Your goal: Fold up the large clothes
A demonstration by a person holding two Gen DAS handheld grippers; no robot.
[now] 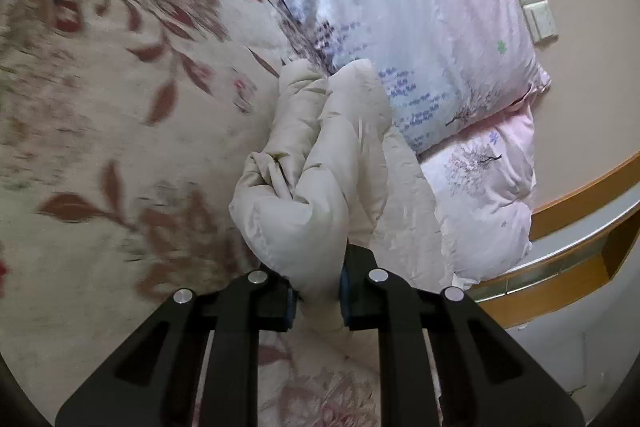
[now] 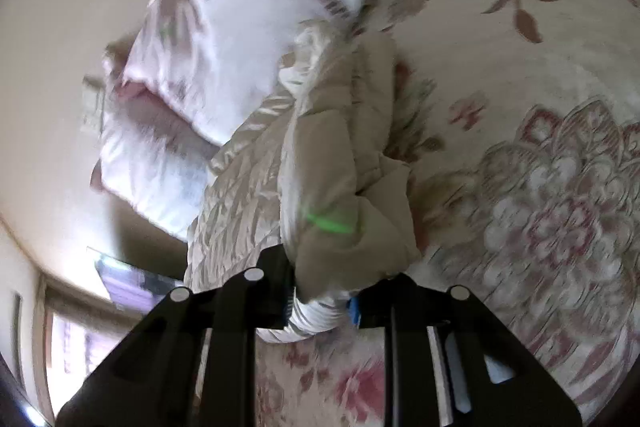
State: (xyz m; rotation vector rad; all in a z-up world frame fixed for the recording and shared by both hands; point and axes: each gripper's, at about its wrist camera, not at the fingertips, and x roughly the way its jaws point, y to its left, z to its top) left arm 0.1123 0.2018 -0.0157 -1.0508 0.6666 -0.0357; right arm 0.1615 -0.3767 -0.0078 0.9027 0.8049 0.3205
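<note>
A cream padded jacket (image 1: 308, 163) lies bunched on a floral bedspread (image 1: 100, 99). In the left wrist view my left gripper (image 1: 318, 301) is shut on a puffy fold of the jacket, its blue pads pressing the fabric from both sides. In the right wrist view the same jacket (image 2: 332, 163) stretches away toward the pillows, with its shiny lining showing at the left. My right gripper (image 2: 322, 301) is shut on a bunched edge of the jacket, and pale fabric bulges out below its pads.
Two pink-white printed pillows (image 1: 432, 27) are stacked at the head of the bed, against a beige wall with a socket and switch (image 1: 536, 3). A wooden bed frame (image 1: 568, 211) edges the bed on the right. A window (image 2: 92, 339) shows at lower left of the right wrist view.
</note>
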